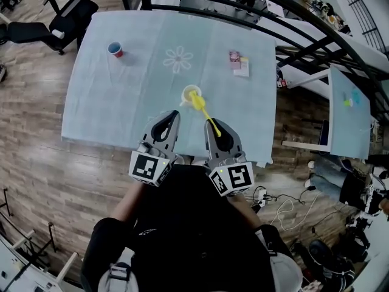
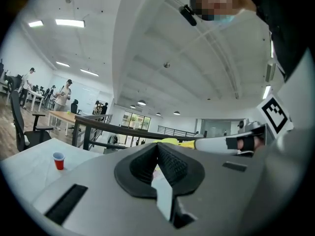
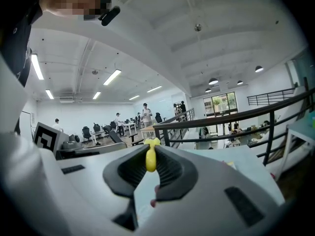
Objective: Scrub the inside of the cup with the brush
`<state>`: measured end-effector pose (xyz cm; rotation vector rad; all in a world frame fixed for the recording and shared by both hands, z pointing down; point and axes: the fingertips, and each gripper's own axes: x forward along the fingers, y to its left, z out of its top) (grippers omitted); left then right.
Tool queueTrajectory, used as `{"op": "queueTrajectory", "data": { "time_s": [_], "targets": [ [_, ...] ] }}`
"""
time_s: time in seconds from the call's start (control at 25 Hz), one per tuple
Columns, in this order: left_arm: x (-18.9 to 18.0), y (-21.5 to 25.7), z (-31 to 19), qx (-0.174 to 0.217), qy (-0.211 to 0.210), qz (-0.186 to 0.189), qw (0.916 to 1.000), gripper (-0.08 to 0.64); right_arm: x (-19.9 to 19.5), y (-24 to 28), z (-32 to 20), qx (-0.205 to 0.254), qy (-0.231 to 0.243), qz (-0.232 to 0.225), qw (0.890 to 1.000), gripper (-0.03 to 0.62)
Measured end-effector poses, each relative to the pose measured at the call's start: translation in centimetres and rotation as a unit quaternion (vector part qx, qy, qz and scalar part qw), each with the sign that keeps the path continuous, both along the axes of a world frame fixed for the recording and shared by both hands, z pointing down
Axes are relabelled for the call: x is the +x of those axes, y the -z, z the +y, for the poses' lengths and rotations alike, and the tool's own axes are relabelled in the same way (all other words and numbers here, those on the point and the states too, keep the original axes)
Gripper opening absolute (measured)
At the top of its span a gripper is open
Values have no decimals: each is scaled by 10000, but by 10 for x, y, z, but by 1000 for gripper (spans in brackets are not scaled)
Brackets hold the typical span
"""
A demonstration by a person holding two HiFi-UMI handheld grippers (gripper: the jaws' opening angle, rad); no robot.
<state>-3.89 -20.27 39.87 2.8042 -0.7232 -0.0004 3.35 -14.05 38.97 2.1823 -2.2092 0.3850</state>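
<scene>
A small pale yellow cup (image 1: 189, 91) stands on the light blue tablecloth (image 1: 121, 102) near the table's front edge. The yellow brush (image 1: 200, 105) leans with its head at the cup's rim. My right gripper (image 1: 210, 124) is shut on the brush's handle, which shows as a yellow stick (image 3: 149, 160) pinched between its jaws (image 3: 150, 154). My left gripper (image 1: 175, 114) hovers just left of and in front of the cup, apart from it. Its jaws (image 2: 157, 149) are shut with nothing between them. Past them the brush (image 2: 172, 141) and the right gripper (image 2: 231, 142) show.
A red cup (image 1: 115, 49) (image 2: 59, 160) stands at the table's far left. Small pink and white packets (image 1: 237, 63) lie at the far right. A black office chair (image 1: 67, 17) stands beyond the left corner, a dark railing (image 1: 292, 23) runs behind, and another table (image 1: 349, 111) is at the right.
</scene>
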Motion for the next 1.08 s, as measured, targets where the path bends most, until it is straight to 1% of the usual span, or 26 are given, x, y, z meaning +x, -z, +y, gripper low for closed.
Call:
{"op": "queueTrajectory", "data": {
  "time_s": [0.16, 0.28, 0.48, 0.68, 0.88, 1.08],
  "targets": [
    [0, -1, -3, -23, 19, -37, 10000, 12, 0, 3, 0, 55, -60, 47, 10000, 38],
    [6, 1, 1, 97, -20, -12, 9999, 12, 1, 1, 3, 38, -70, 68, 9999, 38],
    [13, -5, 14, 257, -204, -103, 9994, 12, 6, -2, 9, 2, -138, 83, 9999, 38],
    [16, -8, 21, 194, -255, -7, 9995, 12, 9, -2, 12, -23, -182, 71, 9998, 38],
    [19, -7, 22, 235, -269, -16, 9994, 12, 11, -3, 13, -60, -185, 65, 9998, 38],
    [20, -5, 21, 283, -219, -107, 9993, 12, 15, -3, 17, -92, -282, -25, 9996, 38]
  ]
}}
